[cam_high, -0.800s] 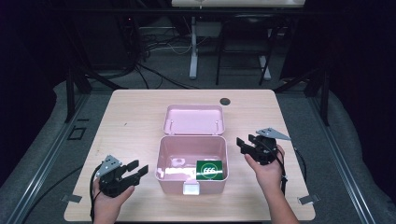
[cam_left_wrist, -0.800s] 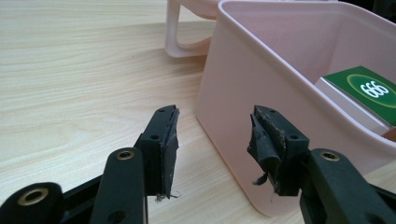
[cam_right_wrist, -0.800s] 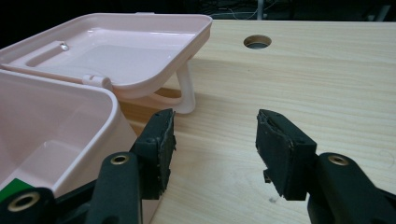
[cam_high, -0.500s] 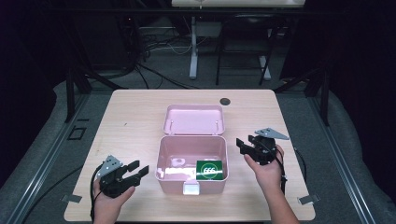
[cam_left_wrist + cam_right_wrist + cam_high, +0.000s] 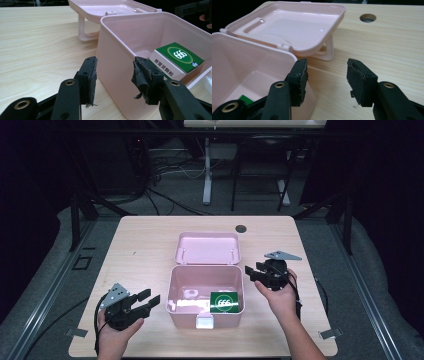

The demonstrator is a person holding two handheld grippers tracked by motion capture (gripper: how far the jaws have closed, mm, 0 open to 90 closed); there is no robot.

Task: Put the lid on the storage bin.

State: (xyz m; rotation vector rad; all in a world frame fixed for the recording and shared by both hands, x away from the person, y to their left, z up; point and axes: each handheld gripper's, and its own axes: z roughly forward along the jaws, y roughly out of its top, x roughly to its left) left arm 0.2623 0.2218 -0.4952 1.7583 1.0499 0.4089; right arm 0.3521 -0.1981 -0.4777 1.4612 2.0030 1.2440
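Note:
A pink plastic box [image 5: 175, 292] stands open mid-table, its lid [image 5: 207, 247] folded back flat behind it. Inside lies a green and white carton marked 666 [image 5: 223, 302] [image 5: 178, 57], at the box's right end. My left gripper [image 5: 148, 301] [image 5: 114, 75] is open just left of the box's near corner, holding nothing. At the box's right rim my right gripper [image 5: 252, 272] [image 5: 327, 75] is open too, its jaws pointing at the near corner of the box [image 5: 249, 72] and the lid [image 5: 289, 27].
A round cable hole [image 5: 241, 228] [image 5: 367, 17] sits in the wooden table [image 5: 140, 245] behind the lid. White bits lie on the box floor [image 5: 187, 295]. A latch tab [image 5: 204, 321] hangs at the box's front. Dark floor and cables surround the table.

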